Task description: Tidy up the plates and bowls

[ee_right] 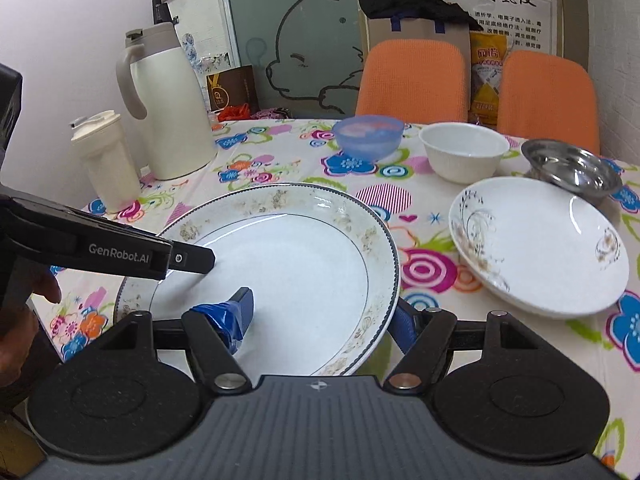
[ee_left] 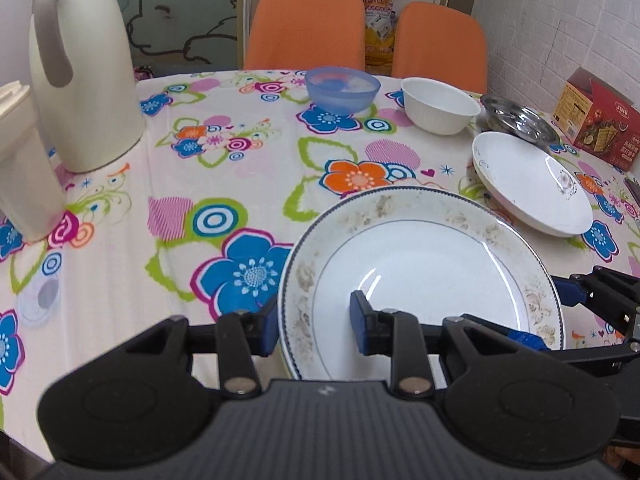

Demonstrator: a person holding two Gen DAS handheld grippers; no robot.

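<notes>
A large blue-rimmed plate [ee_left: 424, 264] with a faded floral border is held near the table's front; it also shows in the right wrist view [ee_right: 296, 256]. My left gripper [ee_left: 314, 326] straddles its left rim, one finger outside and one inside. My right gripper [ee_right: 324, 320] straddles its right rim the same way. Both look closed on the rim. A white plate with a grey pattern [ee_left: 532, 196] [ee_right: 540, 244] lies to the right. Behind stand a blue bowl [ee_left: 342, 90] [ee_right: 368, 136], a white bowl [ee_left: 440, 106] [ee_right: 464, 152] and a steel bowl [ee_left: 520, 120] [ee_right: 572, 168].
A cream thermos jug [ee_left: 80, 68] [ee_right: 168, 108] and a cream tumbler [ee_left: 24, 160] [ee_right: 106, 160] stand at the left. A red box [ee_left: 600, 120] sits at the far right. Two orange chairs [ee_left: 306, 28] stand behind the flowered tablecloth [ee_left: 224, 168].
</notes>
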